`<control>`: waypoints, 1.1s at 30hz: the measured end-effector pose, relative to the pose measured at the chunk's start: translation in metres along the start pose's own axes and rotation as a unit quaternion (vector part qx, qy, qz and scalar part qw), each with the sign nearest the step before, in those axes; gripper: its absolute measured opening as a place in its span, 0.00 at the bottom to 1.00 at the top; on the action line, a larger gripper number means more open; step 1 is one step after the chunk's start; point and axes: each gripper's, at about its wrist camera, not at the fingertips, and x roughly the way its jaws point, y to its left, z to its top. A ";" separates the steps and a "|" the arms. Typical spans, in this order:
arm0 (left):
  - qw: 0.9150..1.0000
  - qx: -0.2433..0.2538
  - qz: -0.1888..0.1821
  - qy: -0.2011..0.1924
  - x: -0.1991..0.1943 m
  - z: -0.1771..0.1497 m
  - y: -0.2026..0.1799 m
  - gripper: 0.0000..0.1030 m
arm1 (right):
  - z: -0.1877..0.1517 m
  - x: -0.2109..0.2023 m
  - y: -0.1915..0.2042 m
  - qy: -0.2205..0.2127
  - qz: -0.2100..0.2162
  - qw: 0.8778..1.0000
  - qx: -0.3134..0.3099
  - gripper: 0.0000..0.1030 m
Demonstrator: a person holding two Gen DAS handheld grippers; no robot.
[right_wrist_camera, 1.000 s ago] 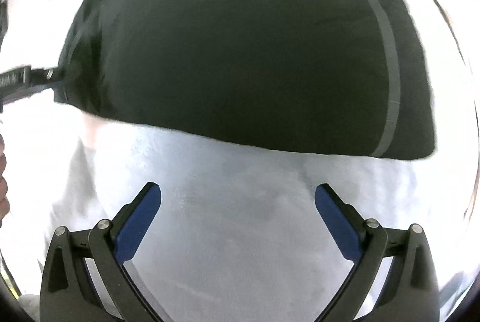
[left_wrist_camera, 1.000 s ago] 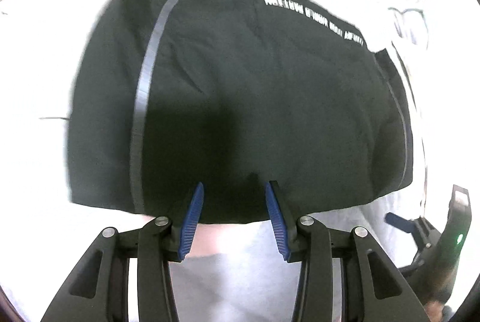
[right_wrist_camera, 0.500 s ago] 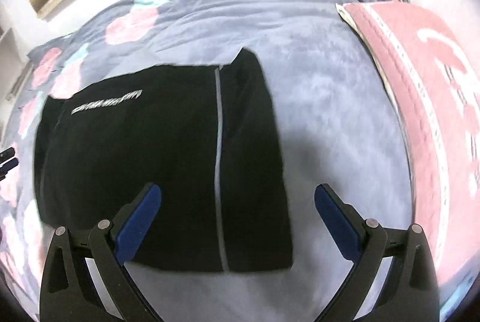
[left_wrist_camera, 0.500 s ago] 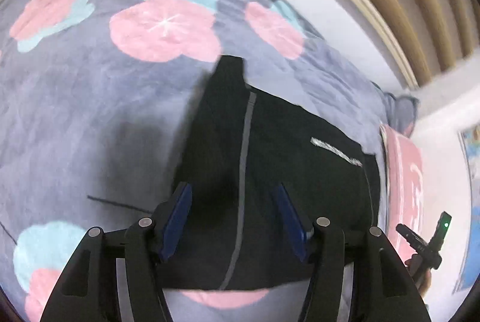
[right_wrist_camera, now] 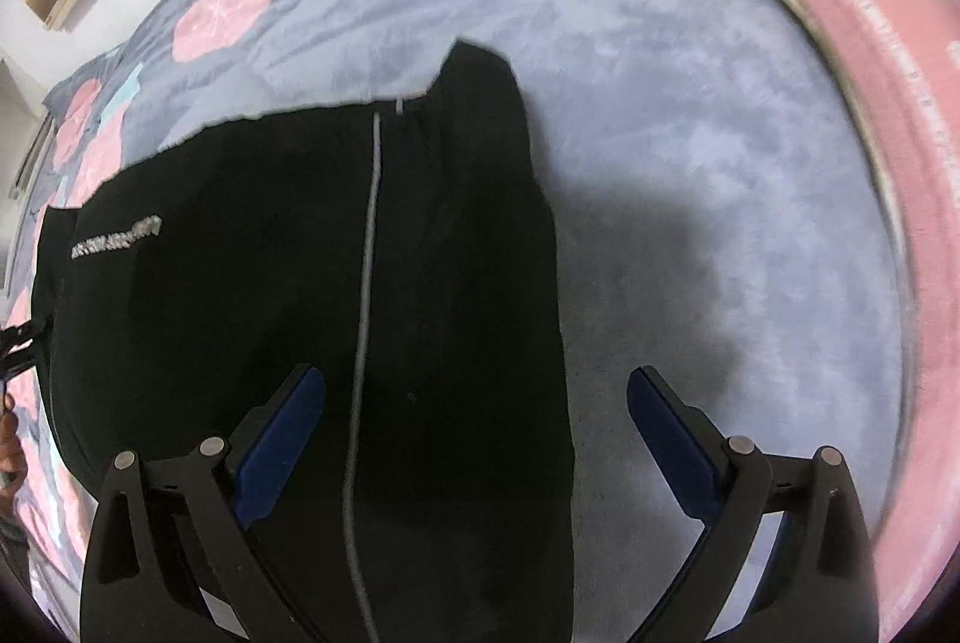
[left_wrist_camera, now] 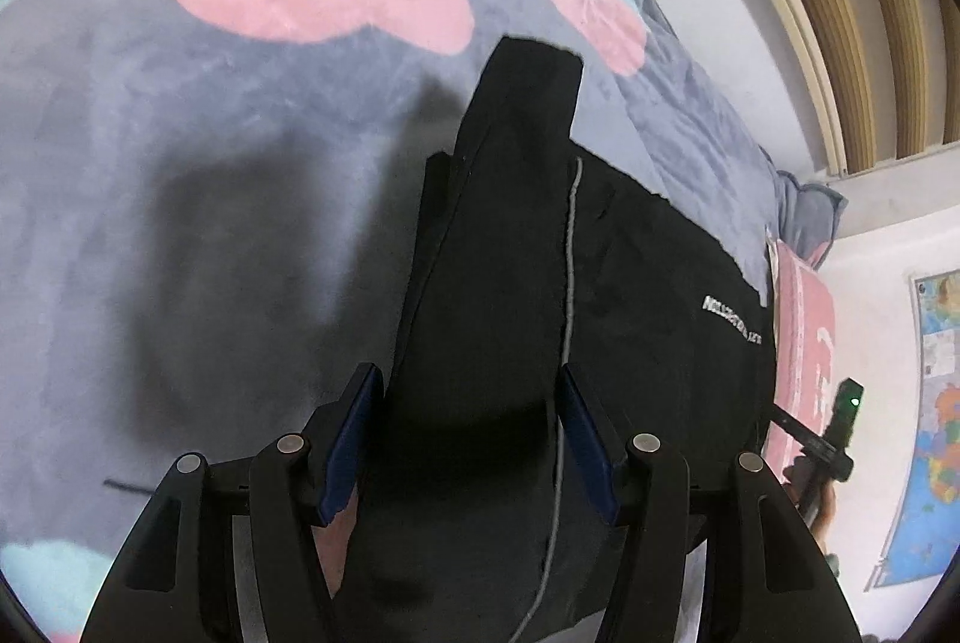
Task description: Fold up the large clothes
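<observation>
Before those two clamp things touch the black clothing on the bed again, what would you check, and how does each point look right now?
1. Left gripper open: ok, jaws apart around a dark fold.
2. Right gripper open: ok, wide, holding nothing.
3. Black garment lying on the blanket: ok.
4. Garment flat: not ok, a narrow flap pokes out beyond the far edge.
5. Left gripper touching fabric: cannot tell.
6. Pink pillow apart from the garment: ok.
</observation>
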 end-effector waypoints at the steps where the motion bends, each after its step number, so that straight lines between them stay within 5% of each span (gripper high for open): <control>1: 1.000 0.002 -0.002 0.005 0.006 0.001 0.000 0.59 | 0.000 0.008 -0.002 0.007 0.012 1.000 -0.003 0.99; 13: 0.994 -0.047 -0.089 0.043 0.062 0.003 0.026 0.64 | 0.006 0.074 -0.023 0.064 0.185 0.979 0.056 0.97; 15: 0.992 -0.055 -0.105 0.035 0.063 0.001 0.029 0.61 | 0.007 0.072 -0.021 0.054 0.208 0.975 0.057 0.74; 17: 0.991 -0.044 -0.123 0.024 0.058 -0.002 0.025 0.41 | 0.007 0.063 -0.017 0.043 0.211 0.975 0.046 0.64; 19: 0.990 -0.032 -0.135 0.012 0.048 -0.006 0.020 0.33 | 0.005 0.054 -0.012 0.038 0.207 0.977 0.027 0.55; 23: 0.988 -0.030 -0.150 0.015 0.044 -0.008 0.018 0.33 | 0.005 0.054 -0.009 0.048 0.206 0.977 0.015 0.58; 26: 0.985 -0.063 -0.159 0.035 0.063 -0.005 0.027 0.52 | 0.007 0.069 -0.011 0.066 0.224 0.971 0.042 0.72; 29: 0.980 -0.090 -0.175 0.043 0.076 -0.009 0.034 0.55 | 0.009 0.078 -0.017 0.072 0.246 0.964 0.076 0.74; 31: 0.981 -0.089 -0.168 0.029 0.072 -0.013 0.029 0.49 | 0.007 0.070 -0.014 0.063 0.244 0.965 0.073 0.63; 33: 0.986 -0.059 -0.155 0.006 0.055 -0.022 0.014 0.32 | 0.002 0.049 -0.008 0.045 0.241 0.968 0.056 0.42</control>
